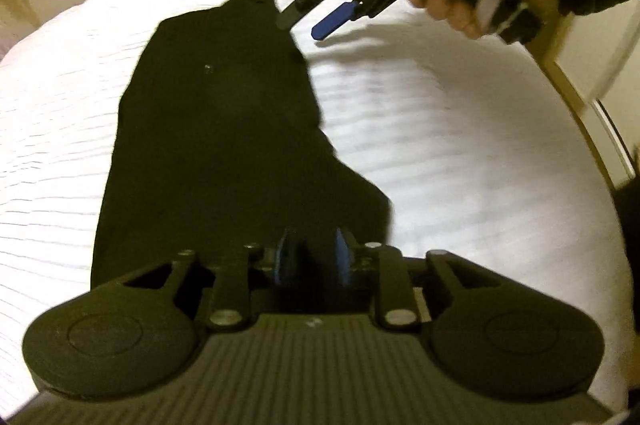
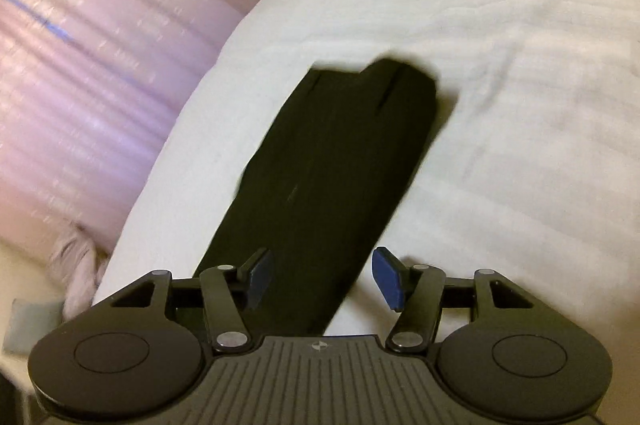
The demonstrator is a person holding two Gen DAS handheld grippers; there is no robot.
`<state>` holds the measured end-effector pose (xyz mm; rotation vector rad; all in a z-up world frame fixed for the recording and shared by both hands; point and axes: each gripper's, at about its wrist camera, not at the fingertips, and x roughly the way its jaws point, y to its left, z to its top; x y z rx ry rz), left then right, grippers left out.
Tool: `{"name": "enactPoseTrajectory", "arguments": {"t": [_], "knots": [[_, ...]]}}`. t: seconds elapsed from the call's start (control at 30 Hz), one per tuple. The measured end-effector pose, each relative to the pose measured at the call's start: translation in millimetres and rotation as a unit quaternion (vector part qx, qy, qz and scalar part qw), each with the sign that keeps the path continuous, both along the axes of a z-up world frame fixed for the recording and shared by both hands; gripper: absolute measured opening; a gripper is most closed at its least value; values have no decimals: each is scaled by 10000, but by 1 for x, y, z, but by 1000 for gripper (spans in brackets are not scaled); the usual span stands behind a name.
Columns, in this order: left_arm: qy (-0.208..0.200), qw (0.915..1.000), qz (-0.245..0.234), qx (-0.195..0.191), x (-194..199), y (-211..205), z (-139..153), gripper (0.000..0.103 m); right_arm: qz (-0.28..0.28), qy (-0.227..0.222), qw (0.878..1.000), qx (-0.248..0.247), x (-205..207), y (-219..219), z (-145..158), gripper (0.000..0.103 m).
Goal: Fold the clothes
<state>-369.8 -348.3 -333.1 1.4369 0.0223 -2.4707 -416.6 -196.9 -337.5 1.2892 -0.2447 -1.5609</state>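
A black garment (image 1: 216, 129), folded long like trousers, lies on the white bedsheet (image 1: 440, 129). My left gripper (image 1: 312, 257) is at its near end with the blue pads close together on the cloth. My right gripper (image 1: 304, 25) hovers open at the garment's far end, one finger touching its edge. In the right wrist view the same garment (image 2: 332, 161) stretches away between the open blue pads (image 2: 386, 277) of the right gripper (image 2: 324, 277), which holds nothing.
A pink striped pillow or cover (image 2: 80, 73) lies left of the bed in the right wrist view. A wooden bed frame edge (image 1: 576, 97) runs along the right side. The white sheet surrounds the garment.
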Motion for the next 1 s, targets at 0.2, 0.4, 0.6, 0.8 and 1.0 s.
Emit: {"name": "enactPoseTrajectory", "arguments": {"t": [0.2,0.4,0.6,0.8,1.0], "knots": [[-150,9996,182,163,-21,-10,-22,22,-337,-757,9959,360,-71,-52,-37,12],[-241,9980,441,385,-19,-15,-26,22,229,-412,9976,505,-86,-84,-36,12],[-603,9935,794,554,40,12,-32,24,58,147,9973,718,-60,-33,-6,47],[-903,9821,1525,644,131,51,-27,28,608,486,9967,230,48,12,44,47],[-1155,9612,2421,638,229,88,-23,28,1729,297,9836,427,168,7,14,47]]}}
